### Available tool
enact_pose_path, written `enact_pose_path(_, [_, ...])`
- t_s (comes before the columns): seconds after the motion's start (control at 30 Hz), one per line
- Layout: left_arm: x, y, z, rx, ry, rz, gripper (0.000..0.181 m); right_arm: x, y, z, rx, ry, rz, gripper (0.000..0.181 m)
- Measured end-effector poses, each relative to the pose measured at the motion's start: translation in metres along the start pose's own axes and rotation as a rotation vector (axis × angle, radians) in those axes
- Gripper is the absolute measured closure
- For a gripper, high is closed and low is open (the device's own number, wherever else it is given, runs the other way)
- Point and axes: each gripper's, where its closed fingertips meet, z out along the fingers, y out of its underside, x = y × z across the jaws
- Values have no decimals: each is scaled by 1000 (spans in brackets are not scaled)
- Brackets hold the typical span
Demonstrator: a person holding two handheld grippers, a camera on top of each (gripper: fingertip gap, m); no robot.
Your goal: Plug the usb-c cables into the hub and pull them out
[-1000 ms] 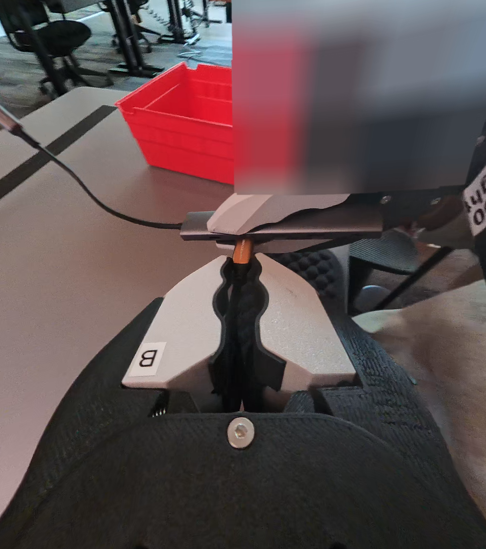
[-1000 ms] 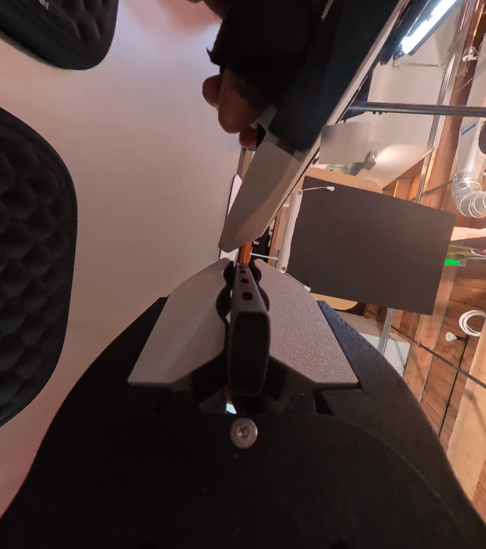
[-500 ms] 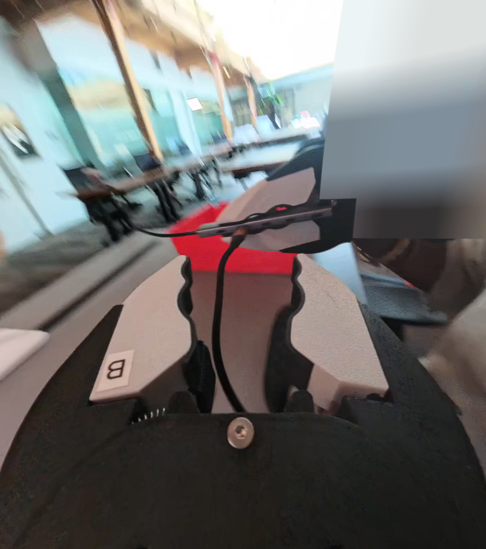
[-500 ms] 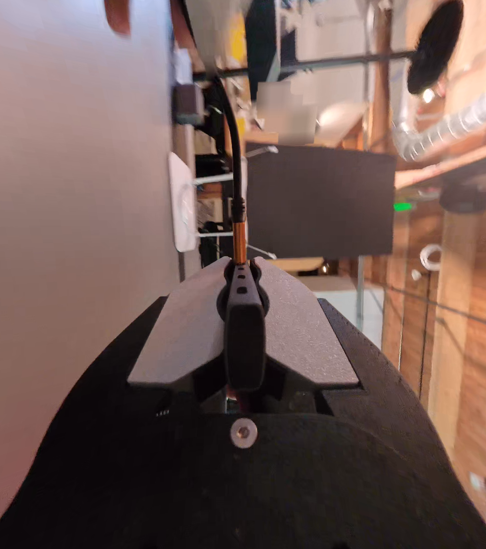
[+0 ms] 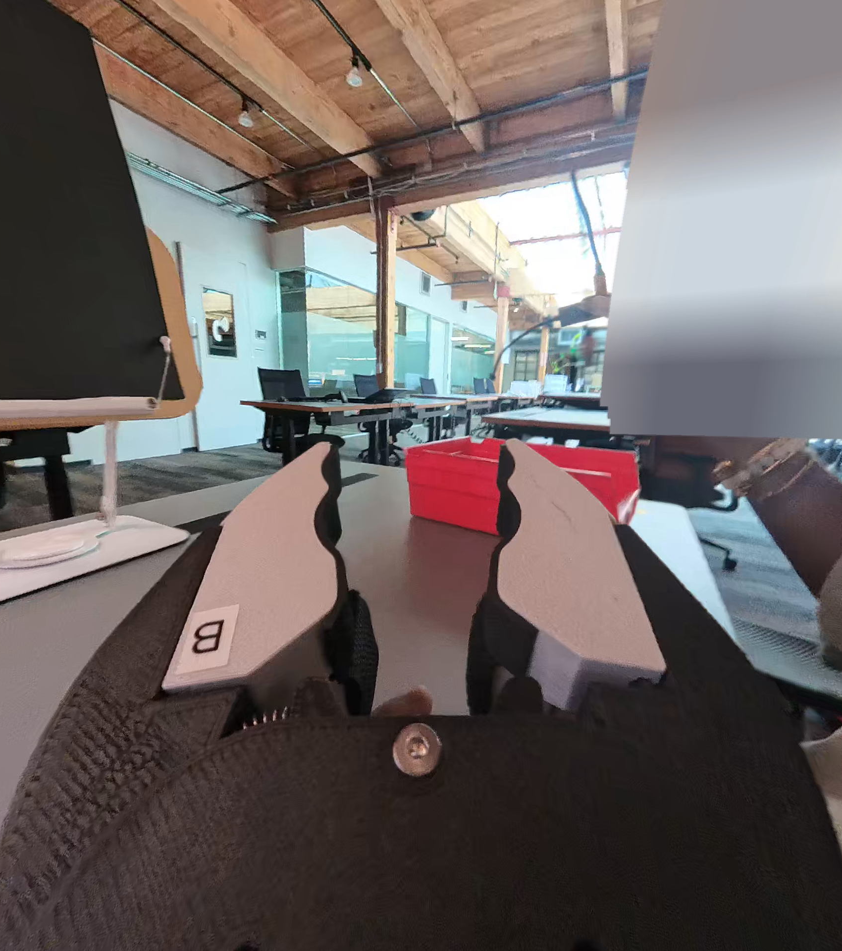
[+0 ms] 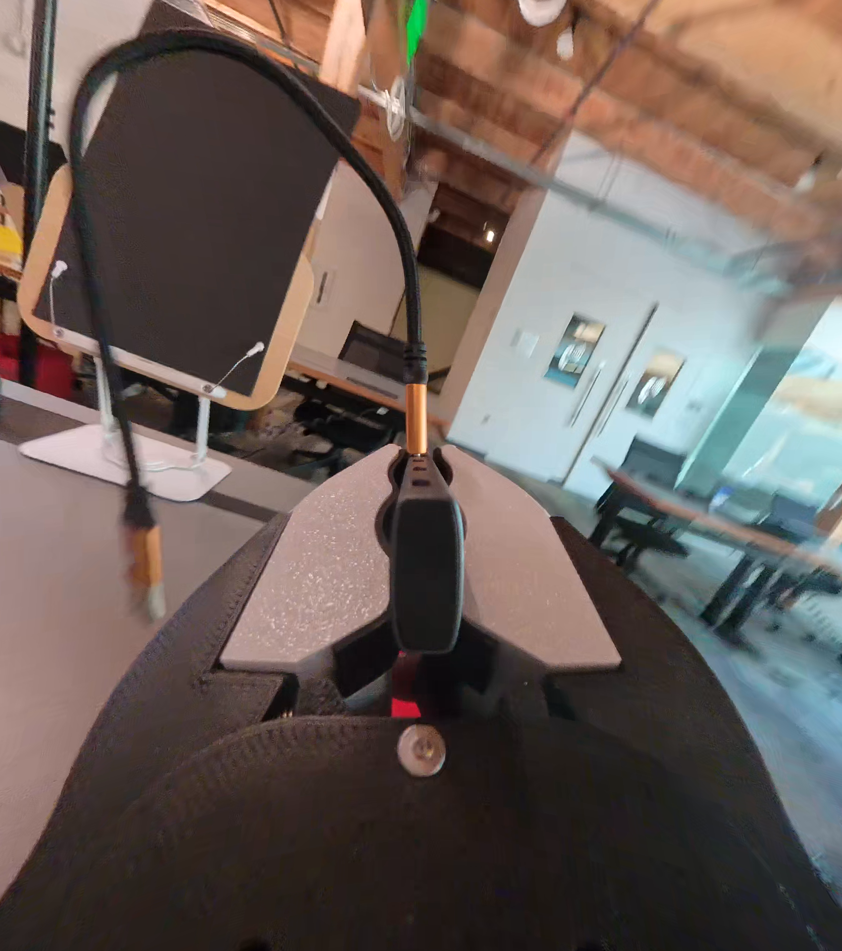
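Observation:
My right gripper (image 6: 421, 453) is shut on the dark grey hub (image 6: 426, 566), held edge-on and raised above the grey table (image 6: 22, 566). An orange USB-C plug (image 6: 416, 417) sits in the hub's far edge. Its black braided cable (image 6: 233, 56) arcs up and left, then hangs down to a free orange plug (image 6: 143, 556), which is blurred. My left gripper (image 5: 419, 453) is open and empty over the table (image 5: 434, 592). In the left wrist view the cable (image 5: 583, 221) and an orange plug (image 5: 600, 280) show high at the right, beside a blurred patch.
A red bin (image 5: 460, 483) stands on the table beyond my left fingers. A black board on a white stand (image 5: 38, 206) is at the left and also shows in the right wrist view (image 6: 177, 231). A person's arm (image 5: 810, 514) is at the right. Office desks and chairs stand behind. The gap from one gripper's tips to the other's is roughly 40 cm.
My left gripper opened, let go of the orange plug and drew back, tilting up. The right gripper swung round with the hub. The cable stays plugged in and now hangs free.

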Motion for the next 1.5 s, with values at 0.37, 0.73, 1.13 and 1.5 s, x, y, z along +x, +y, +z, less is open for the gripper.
enact_pose_path(0.37, [-5,12,2,-70,-33,45,127,18,153,-28,-643,-90,321,171])
enact_pose_path(0.73, [-3,17,2,-97,-24,65,128,-32,204,-28,-1026,-288,376,172])
enact_pose_path(1.13, [-1,15,2,-85,-2,70,128,-24,81,1,-392,-121,-103,171])
enact_pose_path(1.5, [73,-52,-12,-18,322,215,133,-213,-30,-20,240,-468,-359,172])
